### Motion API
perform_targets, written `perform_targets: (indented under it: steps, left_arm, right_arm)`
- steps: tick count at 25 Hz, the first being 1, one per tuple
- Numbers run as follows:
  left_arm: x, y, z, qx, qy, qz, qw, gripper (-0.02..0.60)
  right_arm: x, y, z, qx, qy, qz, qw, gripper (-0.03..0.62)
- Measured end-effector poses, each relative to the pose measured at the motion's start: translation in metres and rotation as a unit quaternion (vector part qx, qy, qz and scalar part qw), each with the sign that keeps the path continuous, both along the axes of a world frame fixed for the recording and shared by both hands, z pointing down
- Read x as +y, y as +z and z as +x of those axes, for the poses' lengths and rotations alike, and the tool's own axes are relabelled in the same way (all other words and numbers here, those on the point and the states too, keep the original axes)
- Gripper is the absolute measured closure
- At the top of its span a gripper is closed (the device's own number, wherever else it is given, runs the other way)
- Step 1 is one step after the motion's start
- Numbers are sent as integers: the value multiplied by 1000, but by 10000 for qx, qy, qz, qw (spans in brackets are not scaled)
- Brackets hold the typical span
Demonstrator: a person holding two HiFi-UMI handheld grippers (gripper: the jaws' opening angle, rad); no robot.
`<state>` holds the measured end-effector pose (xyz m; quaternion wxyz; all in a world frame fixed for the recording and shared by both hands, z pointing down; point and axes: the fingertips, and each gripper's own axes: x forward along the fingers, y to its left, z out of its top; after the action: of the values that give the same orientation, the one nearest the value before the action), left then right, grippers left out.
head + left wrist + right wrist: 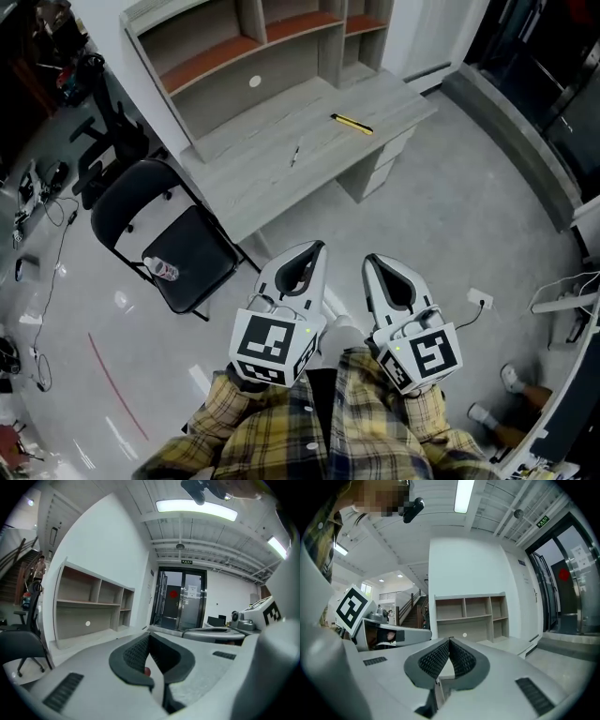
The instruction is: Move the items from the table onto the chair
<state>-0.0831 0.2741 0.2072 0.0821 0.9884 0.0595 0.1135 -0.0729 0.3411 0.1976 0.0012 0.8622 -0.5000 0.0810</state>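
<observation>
Closest to me, the left gripper [315, 249] and the right gripper [371, 262] are held side by side in front of my body, close to level. In each gripper view the jaws are pressed together with nothing between them, so both come empty to whatever follows. Just beyond them to the left stands the black folding chair [208, 246], and a small bottle [161, 269] already lies on its seat near the front edge. I take that as one item delivered. Farther off, the bench [246, 183] carries two things well apart from each other: a thin pen [294, 156] near the middle and a yellow stick-shaped item [352, 124] toward the right end. The shelf unit [246, 49] behind them looks bare. I judge this to be the gap between carries. The next move calls for stepping up to the bench, opening one gripper, and coming down low over the pen or the yellow item, both flat and slim.
</observation>
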Motion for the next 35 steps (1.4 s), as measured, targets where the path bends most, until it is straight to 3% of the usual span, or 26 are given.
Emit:
perform_targets:
  steps: [7, 16, 23, 30, 35]
  left_arm:
    - [20, -13, 49, 98, -474, -18, 9988, 577]
    - [13, 3, 99, -136, -760, 63, 9970, 578]
    - [-21, 13, 162, -156, -816, 78, 9965, 578]
    - [-84, 8, 244, -110, -802, 111, 9967, 578]
    - [-136, 8, 283, -106, -868, 94, 9961, 577]
  right_arm:
    - [44, -12, 50, 35, -192, -21, 9998, 576]
    - [59, 8, 105, -234, -212, 42, 9995, 576]
    - [27, 19, 166, -241, -273, -2, 9993, 576]
    - [-53, 16, 240, -204, -549, -104, 9982, 576]
    - [-108, 15, 282, -194, -665, -156, 9975, 576]
